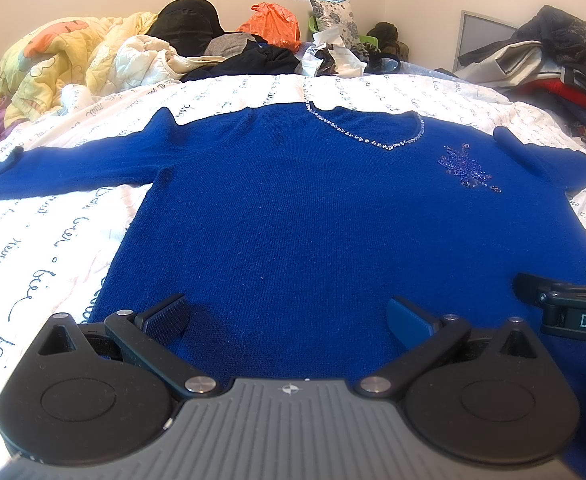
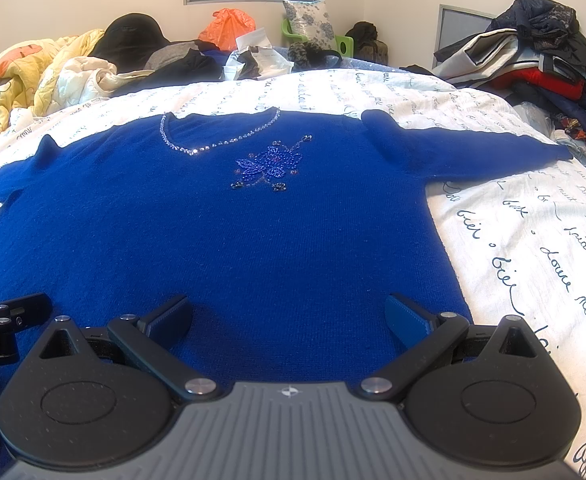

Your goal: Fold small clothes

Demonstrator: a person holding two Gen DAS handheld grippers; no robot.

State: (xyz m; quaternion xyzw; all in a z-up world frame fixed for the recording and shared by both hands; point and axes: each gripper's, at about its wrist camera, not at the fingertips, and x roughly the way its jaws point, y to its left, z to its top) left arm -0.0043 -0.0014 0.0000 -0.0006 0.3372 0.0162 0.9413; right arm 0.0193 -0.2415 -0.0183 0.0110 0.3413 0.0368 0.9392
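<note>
A royal-blue knit sweater [image 1: 313, 216] lies flat and face up on the white bedspread [image 1: 45, 240], sleeves spread to both sides. It has a beaded V neckline [image 1: 373, 136] and a beaded flower [image 2: 269, 166] on the chest. My left gripper [image 1: 289, 316] is open over the sweater's lower left hem. My right gripper [image 2: 289, 316] is open over the lower right hem. Both are empty. The right gripper's side shows in the left wrist view [image 1: 573, 308]. The sweater also fills the right wrist view [image 2: 233, 232].
A yellow quilt [image 1: 65, 60], dark clothes, an orange bag [image 1: 273, 24] and a floral pillow [image 1: 333, 16] pile along the bed's far side. A heap of jackets [image 2: 541, 56] stands at the right. The bedspread [image 2: 533, 240] has script lettering.
</note>
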